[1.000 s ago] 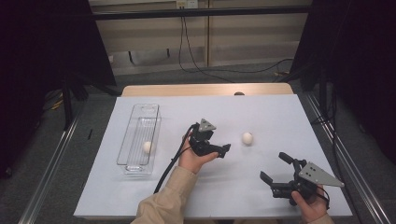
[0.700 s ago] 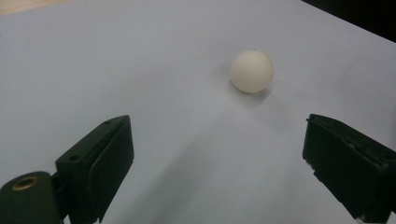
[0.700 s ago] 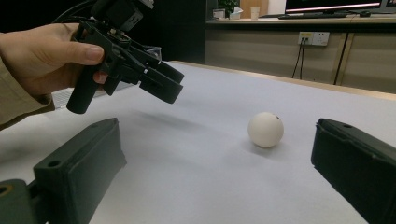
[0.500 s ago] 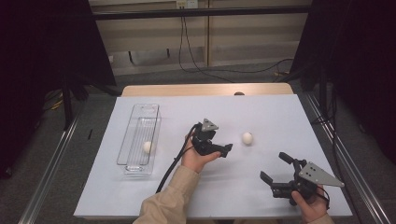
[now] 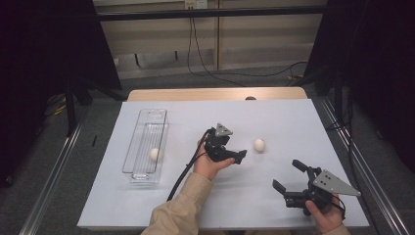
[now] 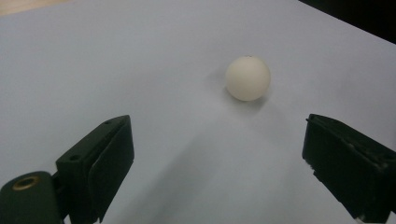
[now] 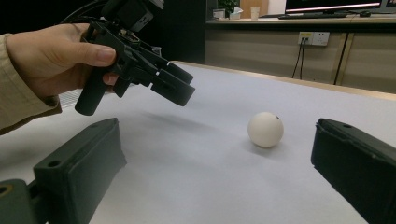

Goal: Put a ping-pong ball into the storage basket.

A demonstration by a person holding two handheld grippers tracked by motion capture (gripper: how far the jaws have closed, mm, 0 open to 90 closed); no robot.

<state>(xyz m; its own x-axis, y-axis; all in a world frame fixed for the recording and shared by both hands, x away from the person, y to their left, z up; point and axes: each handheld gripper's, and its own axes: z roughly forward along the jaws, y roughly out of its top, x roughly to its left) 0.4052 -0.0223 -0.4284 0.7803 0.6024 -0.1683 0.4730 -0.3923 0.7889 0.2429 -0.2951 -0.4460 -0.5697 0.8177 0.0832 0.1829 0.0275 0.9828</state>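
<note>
Left gripper [image 5: 235,155]: jaws apart, empty.
Ball [image 5: 259,145]: at its 2 o'clock, near.
Approach: straddle ball squarely, close gently.

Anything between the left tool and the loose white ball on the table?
Nothing visible. The left tool hangs open with bare white table between it and the small white ball; the left gripper view shows the ball ahead of the jaws, untouched.
</note>
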